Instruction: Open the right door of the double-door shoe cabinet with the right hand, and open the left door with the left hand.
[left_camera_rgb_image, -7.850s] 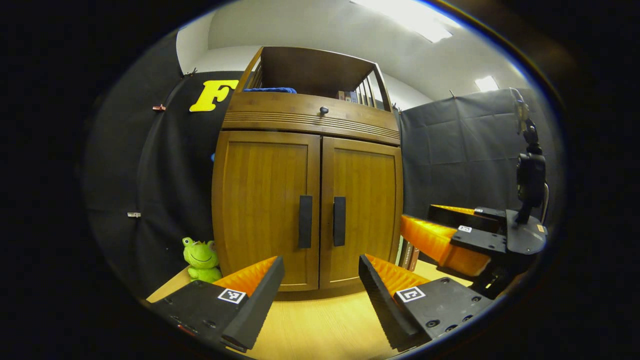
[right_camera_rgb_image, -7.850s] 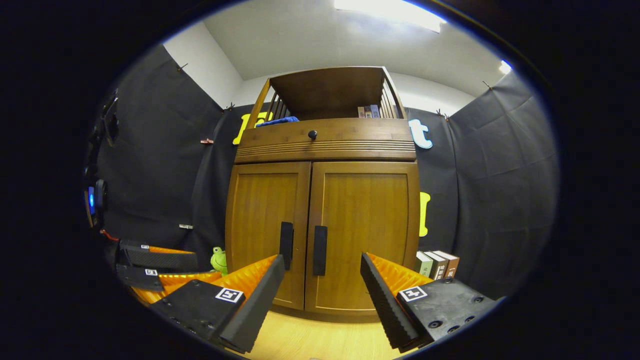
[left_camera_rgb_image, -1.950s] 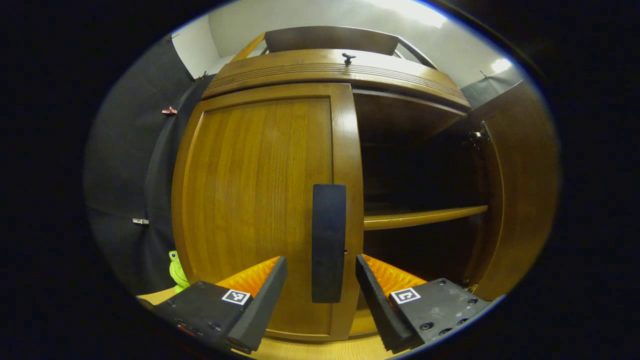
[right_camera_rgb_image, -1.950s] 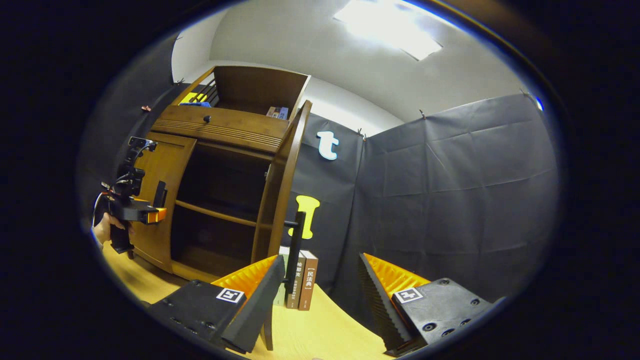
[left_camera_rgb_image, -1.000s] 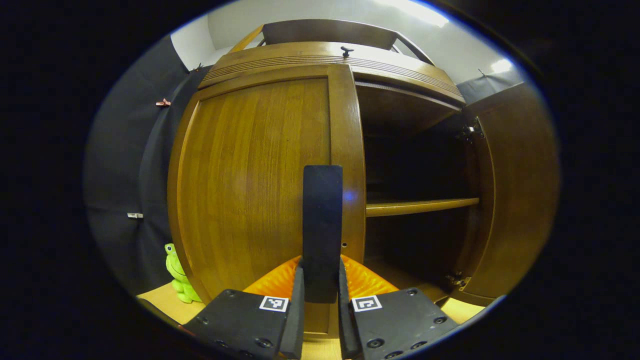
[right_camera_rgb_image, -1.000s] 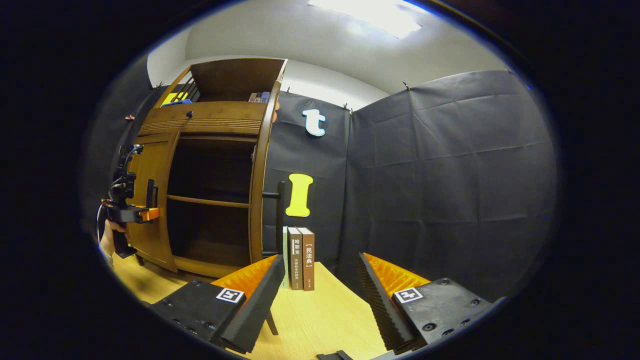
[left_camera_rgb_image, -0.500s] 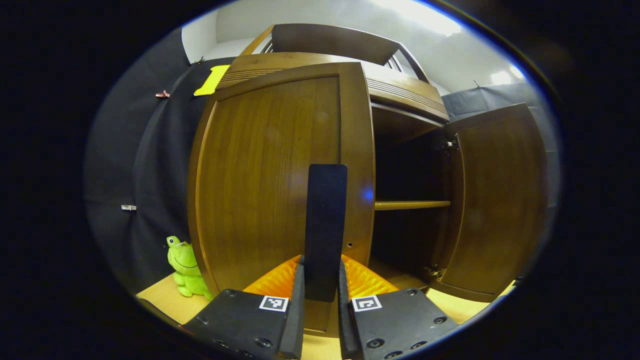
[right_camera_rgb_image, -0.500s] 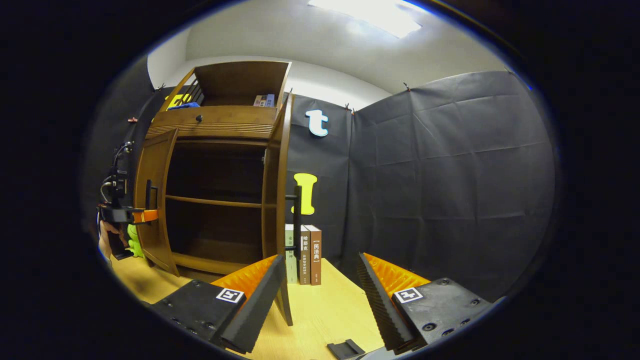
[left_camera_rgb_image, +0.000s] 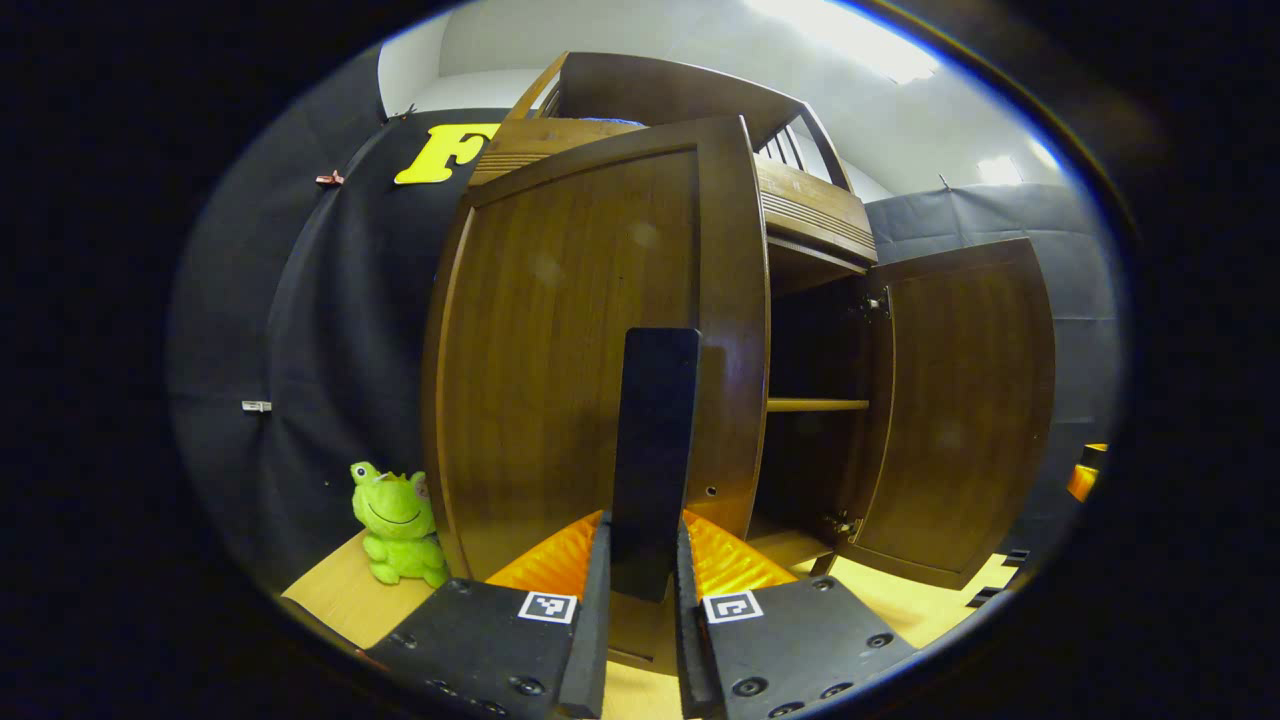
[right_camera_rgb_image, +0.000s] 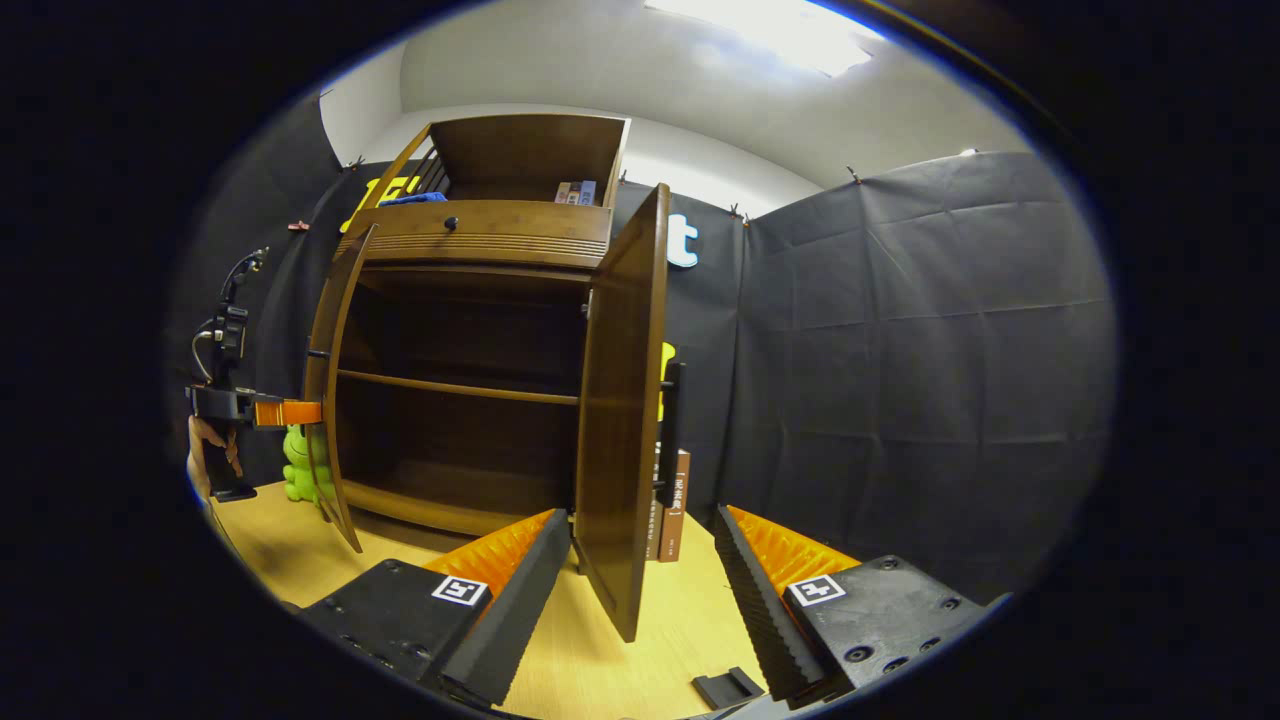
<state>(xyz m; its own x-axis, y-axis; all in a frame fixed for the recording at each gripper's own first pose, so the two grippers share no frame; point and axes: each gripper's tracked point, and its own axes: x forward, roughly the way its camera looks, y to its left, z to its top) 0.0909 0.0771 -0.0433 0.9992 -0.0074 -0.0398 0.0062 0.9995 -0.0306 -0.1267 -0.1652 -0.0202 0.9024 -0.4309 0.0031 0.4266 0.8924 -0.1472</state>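
My left gripper (left_camera_rgb_image: 640, 560) stays pinched on the left door's black handle (left_camera_rgb_image: 652, 450), and in the last second the left door (left_camera_rgb_image: 590, 340) has swung well out from the cabinet, at 12 o'clock ahead of me. The right door (right_camera_rgb_image: 620, 400) already stands open, so I judge the task nearly done. My right gripper (right_camera_rgb_image: 640, 570) is spread, holding nothing. The shoe cabinet (right_camera_rgb_image: 480, 240) looks bare on its inner shelf (right_camera_rgb_image: 455, 388); books (right_camera_rgb_image: 575, 192) sit in the top compartment.

Books (right_camera_rgb_image: 672, 505) mostly behind right door (right_camera_rgb_image: 620, 400)
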